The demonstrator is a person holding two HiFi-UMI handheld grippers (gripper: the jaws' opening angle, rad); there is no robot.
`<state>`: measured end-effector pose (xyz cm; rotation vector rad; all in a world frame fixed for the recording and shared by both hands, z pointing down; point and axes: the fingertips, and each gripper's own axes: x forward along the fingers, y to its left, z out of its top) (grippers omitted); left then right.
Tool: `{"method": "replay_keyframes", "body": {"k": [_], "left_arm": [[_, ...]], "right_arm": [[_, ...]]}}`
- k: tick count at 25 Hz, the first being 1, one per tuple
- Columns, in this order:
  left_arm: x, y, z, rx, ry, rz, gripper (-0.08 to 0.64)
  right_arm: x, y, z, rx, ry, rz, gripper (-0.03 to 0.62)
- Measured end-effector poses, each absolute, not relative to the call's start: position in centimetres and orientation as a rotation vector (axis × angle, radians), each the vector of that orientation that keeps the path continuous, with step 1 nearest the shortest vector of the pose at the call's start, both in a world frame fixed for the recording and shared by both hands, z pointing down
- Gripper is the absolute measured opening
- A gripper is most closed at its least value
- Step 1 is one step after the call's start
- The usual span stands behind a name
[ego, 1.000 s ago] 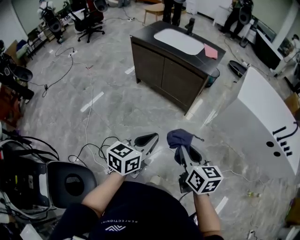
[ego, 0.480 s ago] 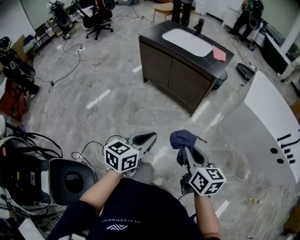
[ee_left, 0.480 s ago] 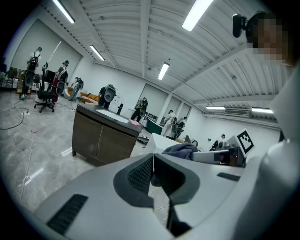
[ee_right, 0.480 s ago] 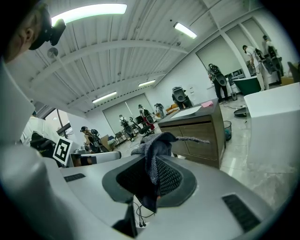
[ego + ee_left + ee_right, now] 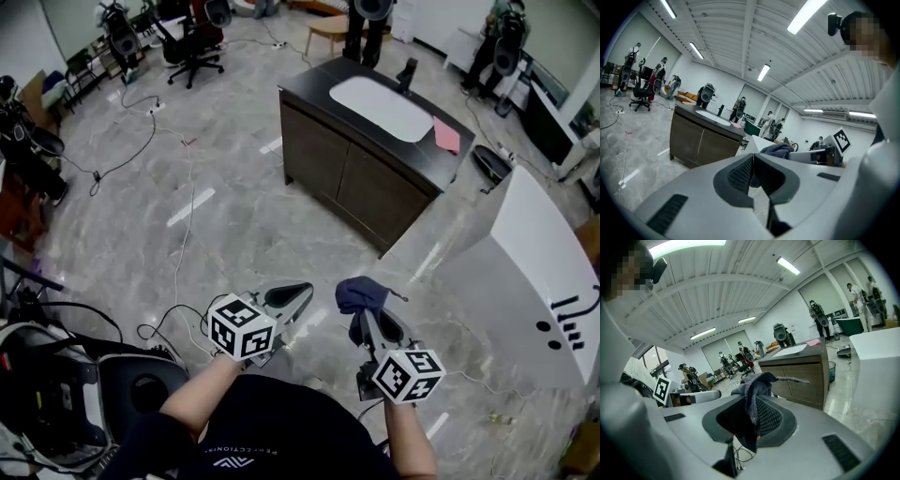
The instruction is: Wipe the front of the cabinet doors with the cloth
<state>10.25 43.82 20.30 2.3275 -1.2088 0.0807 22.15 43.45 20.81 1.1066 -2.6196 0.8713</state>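
A dark brown cabinet (image 5: 361, 183) with two front doors and a white sink top stands some way ahead on the floor; the left gripper view also shows the cabinet (image 5: 701, 140), and so does the right gripper view, cabinet (image 5: 804, 376). My right gripper (image 5: 367, 312) is shut on a dark blue cloth (image 5: 361, 293), which bunches above the jaws; the cloth (image 5: 752, 394) hangs between them. My left gripper (image 5: 289, 297) is shut with nothing in it, beside the right one. Both are well short of the doors.
A pink cloth (image 5: 446, 136) lies on the cabinet top. A big white panel (image 5: 525, 253) stands to the right. Cables (image 5: 178, 262) trail across the grey floor at left. Office chairs (image 5: 192, 42) and people stand at the back. A black bin (image 5: 489, 164) sits right of the cabinet.
The cabinet has shifted right and slightly nearer in the head view as the person walks toward it. Both grippers keep their pose, the cloth still held.
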Motion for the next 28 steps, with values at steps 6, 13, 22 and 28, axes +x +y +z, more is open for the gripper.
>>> {"method": "replay_keyframes", "body": {"k": [6,13,22,28], "left_arm": [[4.8,39.7,20.2,2.312,-1.235,0.079,0.011],[-0.1,36.9,20.9,2.31,-1.237,0.088,0.011],[-5.0,35.2,22.8,2.262,-1.253,0.134,0.011],[-7.4,32.0,23.2,2.24,-1.304,0.125,0.011]], "right_arm": [[16.8,39.6,20.8,1.087,-2.618,0.858,0.069],[12.5,36.8,21.7,1.075,-2.592,0.823,0.069],[8.3,33.6,21.8,1.036,-2.551,0.798,0.069],[5.3,29.0,22.4,0.963,-2.548,0.765,0.069]]}}
